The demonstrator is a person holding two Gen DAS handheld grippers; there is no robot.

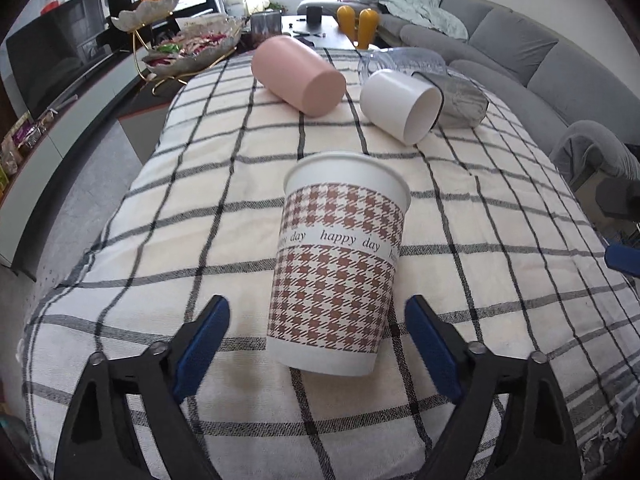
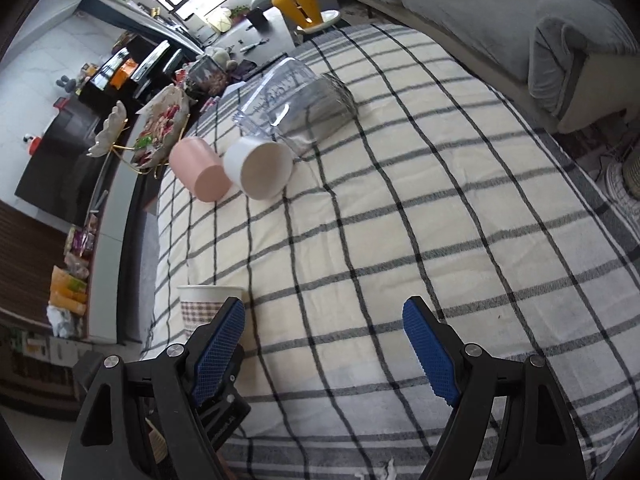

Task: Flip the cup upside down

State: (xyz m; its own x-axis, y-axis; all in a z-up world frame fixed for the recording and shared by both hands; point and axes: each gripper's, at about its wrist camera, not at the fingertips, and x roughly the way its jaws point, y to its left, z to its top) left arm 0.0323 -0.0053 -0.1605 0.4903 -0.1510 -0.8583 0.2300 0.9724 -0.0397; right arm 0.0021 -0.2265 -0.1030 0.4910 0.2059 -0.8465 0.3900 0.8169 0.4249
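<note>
A paper cup with a brown houndstooth pattern and "happy day" lettering stands upright, mouth up, on the checked cloth. My left gripper is open, its blue pads on either side of the cup's lower part, not touching. In the right wrist view the same cup shows at the lower left, partly hidden behind the left finger. My right gripper is open and empty over the cloth, to the right of the cup.
A pink cup, a white cup and a clear plastic cup lie on their sides at the far end. A snack dish stands far left. A grey sofa runs along the right.
</note>
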